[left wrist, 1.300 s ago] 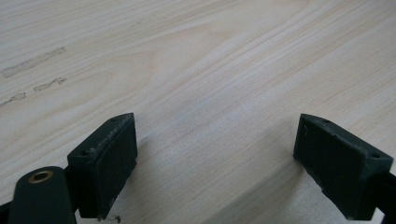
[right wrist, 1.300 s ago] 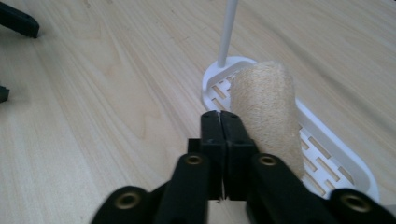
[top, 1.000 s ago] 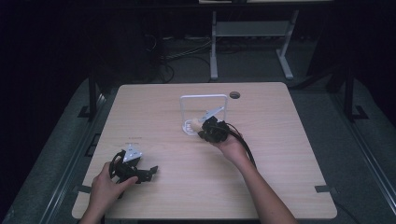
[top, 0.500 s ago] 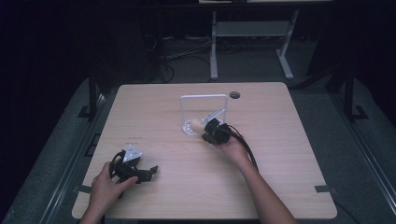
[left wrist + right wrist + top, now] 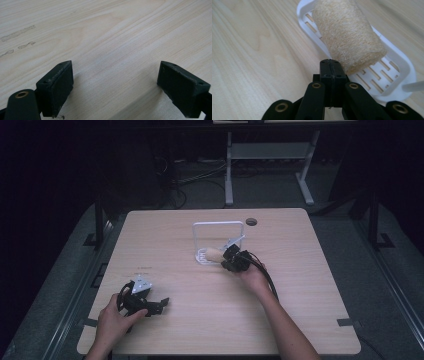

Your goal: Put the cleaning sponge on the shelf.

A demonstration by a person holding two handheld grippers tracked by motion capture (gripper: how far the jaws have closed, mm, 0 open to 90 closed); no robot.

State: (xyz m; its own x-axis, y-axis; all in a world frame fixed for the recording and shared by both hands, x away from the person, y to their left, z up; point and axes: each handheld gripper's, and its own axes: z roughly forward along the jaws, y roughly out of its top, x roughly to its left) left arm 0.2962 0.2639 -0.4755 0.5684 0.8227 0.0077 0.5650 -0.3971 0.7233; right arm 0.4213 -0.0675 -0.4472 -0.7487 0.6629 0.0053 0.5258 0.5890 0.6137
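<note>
Wood-grain tabletop (image 5: 200, 315) carries a white rack (image 5: 215, 242) near its middle, and a tan loofah (image 5: 347, 35) lies on the rack's slotted tray. The right hand-held gripper (image 5: 331, 71) has its jaws pressed together and empty, its tip just beside the loofah's end — a nudge from here could likely roll it off the tray. The left hand-held gripper (image 5: 120, 85), jaws wide apart, rests low near the front-left edge, well apart from the rack.
</note>
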